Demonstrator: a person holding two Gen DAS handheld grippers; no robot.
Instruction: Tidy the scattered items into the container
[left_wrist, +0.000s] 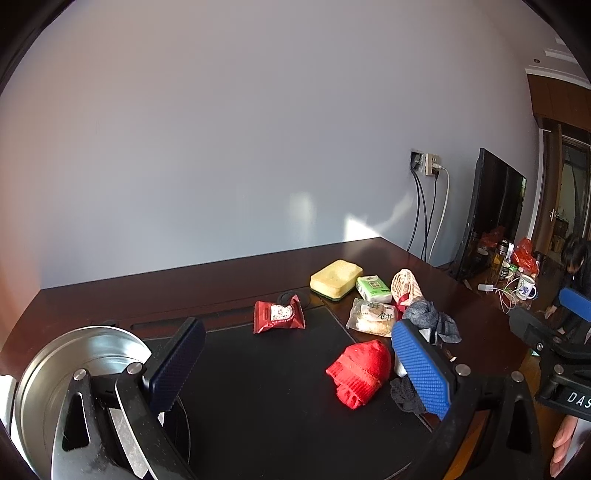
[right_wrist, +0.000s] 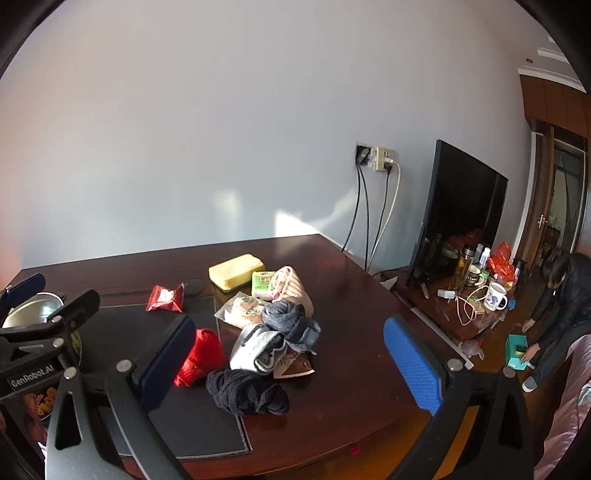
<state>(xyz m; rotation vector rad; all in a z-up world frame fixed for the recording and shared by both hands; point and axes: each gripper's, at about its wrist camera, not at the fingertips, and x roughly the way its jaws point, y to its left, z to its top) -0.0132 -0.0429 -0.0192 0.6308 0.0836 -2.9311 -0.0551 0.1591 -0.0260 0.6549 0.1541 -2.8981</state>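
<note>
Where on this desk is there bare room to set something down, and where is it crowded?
Bare: the black mat between the red snack packet, red sock and metal bowl; also the wood right of the pile. Crowded: from the yellow sponge down to the black sock.

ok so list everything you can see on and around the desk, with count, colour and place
metal bowl: 1, silver, desk's left end
snack packet: 1, red, behind the black mat
sponge: 1, yellow, back of the pile
tissue pack: 1, green and white, beside the sponge
biscuit bag: 1, clear, mid pile
red sock: 1, on the mat's right edge
grey socks: bundle, count unclear, pile centre
black sock: 1, front of the pile
monitor: 1, black, side table to the right
mug: 1, white and blue, side table
left hand-held gripper: 1, blue pads, open, over the mat
right hand-held gripper: 1, blue pads, open, over the pile
</note>
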